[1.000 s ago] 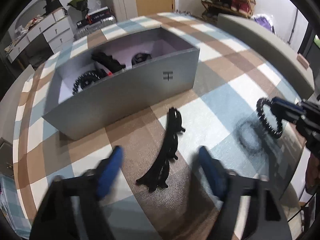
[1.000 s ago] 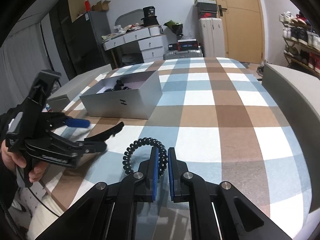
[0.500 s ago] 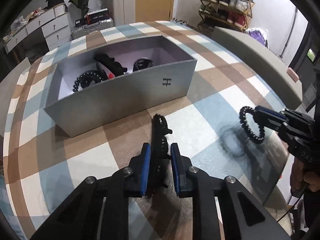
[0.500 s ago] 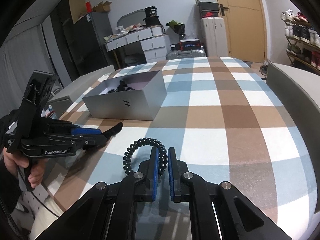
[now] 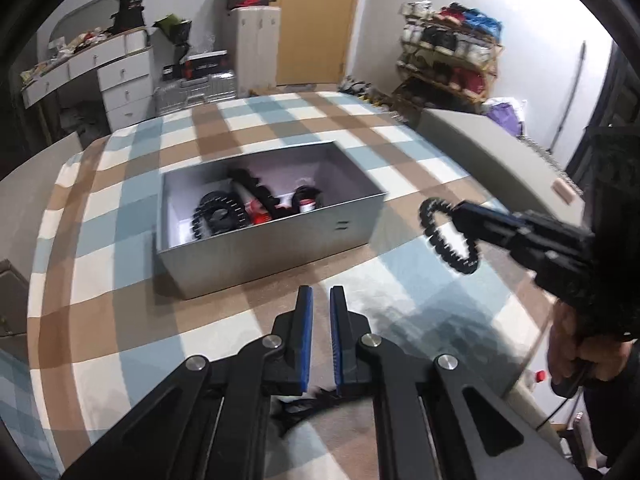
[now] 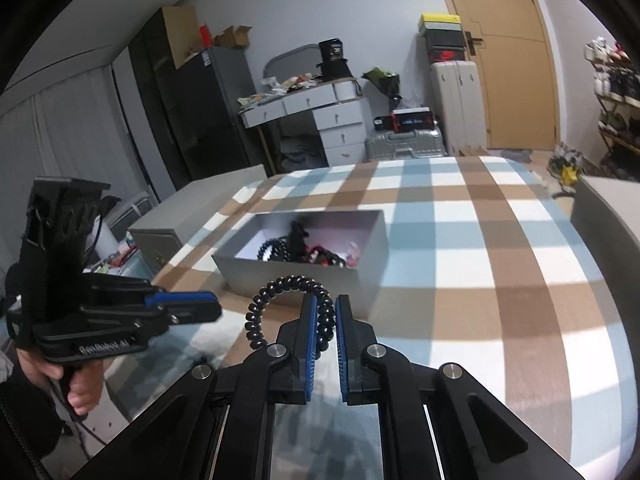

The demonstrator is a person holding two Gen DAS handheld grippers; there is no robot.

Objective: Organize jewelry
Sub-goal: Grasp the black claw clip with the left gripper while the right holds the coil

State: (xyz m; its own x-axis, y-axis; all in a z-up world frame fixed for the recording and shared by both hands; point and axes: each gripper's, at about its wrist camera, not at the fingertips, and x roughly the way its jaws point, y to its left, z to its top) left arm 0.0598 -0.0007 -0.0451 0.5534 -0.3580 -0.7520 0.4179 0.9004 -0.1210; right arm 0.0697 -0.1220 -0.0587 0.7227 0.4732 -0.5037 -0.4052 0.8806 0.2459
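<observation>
Jaws of right gripper [image 6: 323, 314] clamp coil bracelet [image 6: 280, 308] — near grey box [image 6: 360, 276].

box [image 5: 280, 248]: matt grey card | coil bracelet [image 6: 288, 312]: glossy black plastic | tablecloth [image 6: 500, 280]: checked cloth

- The left gripper [image 5: 321, 300] has been raised off the checked table [image 5: 420, 280]; its closed jaws are now framed below the grey box [image 5: 280, 248]
- The black hair clip [image 5: 308, 404] is now seen only at the lower centre, blurred, beneath the jaws
- The right gripper [image 6: 323, 308], with the black coil bracelet [image 6: 288, 300], has been brought nearer the box, now mid-frame
</observation>
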